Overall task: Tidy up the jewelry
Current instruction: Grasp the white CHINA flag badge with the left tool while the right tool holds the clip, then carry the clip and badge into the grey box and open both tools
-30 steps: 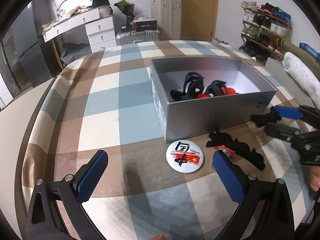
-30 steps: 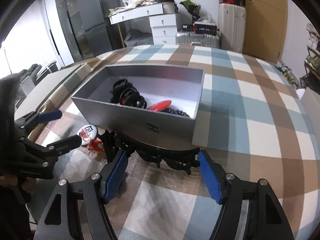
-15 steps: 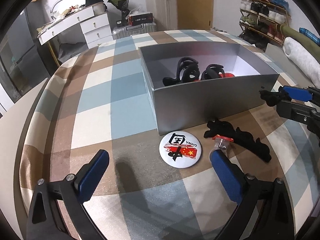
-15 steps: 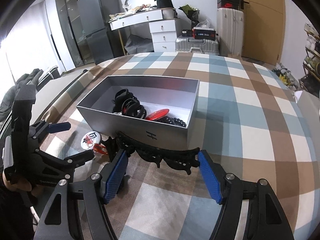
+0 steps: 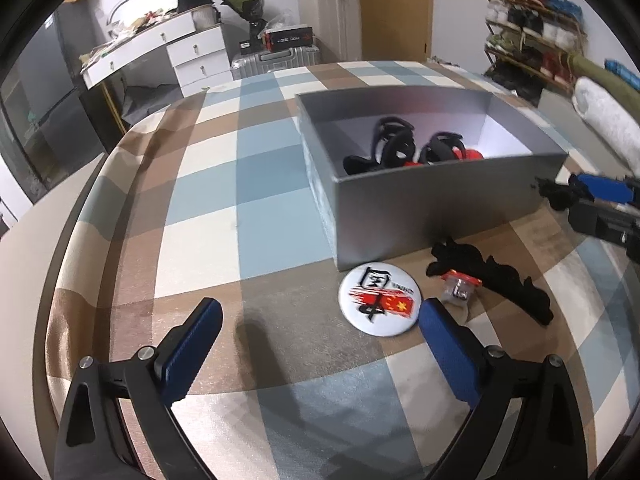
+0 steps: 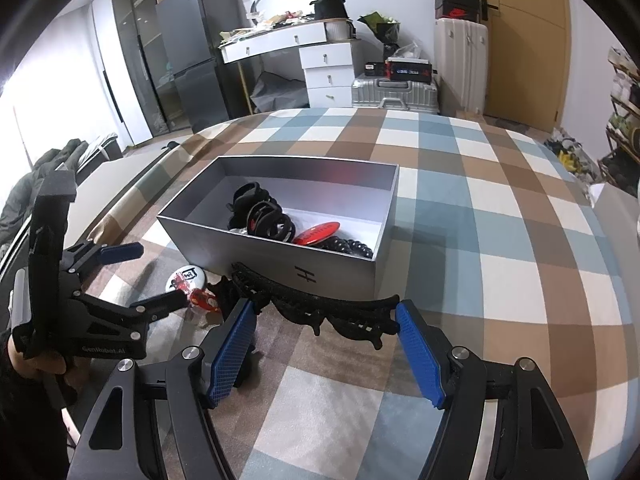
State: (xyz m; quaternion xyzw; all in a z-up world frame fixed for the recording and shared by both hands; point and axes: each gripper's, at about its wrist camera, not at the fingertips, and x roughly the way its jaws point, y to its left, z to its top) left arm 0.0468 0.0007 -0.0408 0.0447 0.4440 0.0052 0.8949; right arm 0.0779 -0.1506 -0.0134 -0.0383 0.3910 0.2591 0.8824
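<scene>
**Lead:** status on the tongs?

**Me:** Left tongs (image 5: pixel 316 308) are spread wide and grip nothing. They hang over the plaid cloth (image 5: pixel 208 208), pointing steeply down. A round white pin badge (image 5: pixel 379 299) with a red flag print lies flat on the cloth just inside my right-hand pad.

**Lead:** and the right?

**Me:** Right tongs (image 6: pixel 322 310) are roughly two-thirds open. In my right wrist view the long black hair clip (image 6: pixel 304 300) spans the gap from pad to pad. The left wrist view shows that clip lying flat on the cloth with the right tongs clear of it, so I read it as no grip.

**Lead:** where is the clip relative to the box?

**Me:** Outside it, running along the near long wall of the grey box (image 6: pixel 260 256), close to the wall. I can't tell whether they touch. One end sits by the badge. A small clear jar with a red lid (image 5: pixel 458 286) rests against that end, just beside the badge.

**Lead:** what's in the box?

**Me:** Two black claw clips (image 6: pixel 260 216) are bunched toward one end. Next to them are a red round badge (image 6: pixel 316 232) and a black beaded strand (image 6: pixel 352 246), both near the front wall. The box is open-topped and upright on the cloth.

**Lead:** anything else in frame?

**Me:** A person's hand (image 6: pixel 36 356) on the left tongs' grip, at the lower left of the right view.
</scene>
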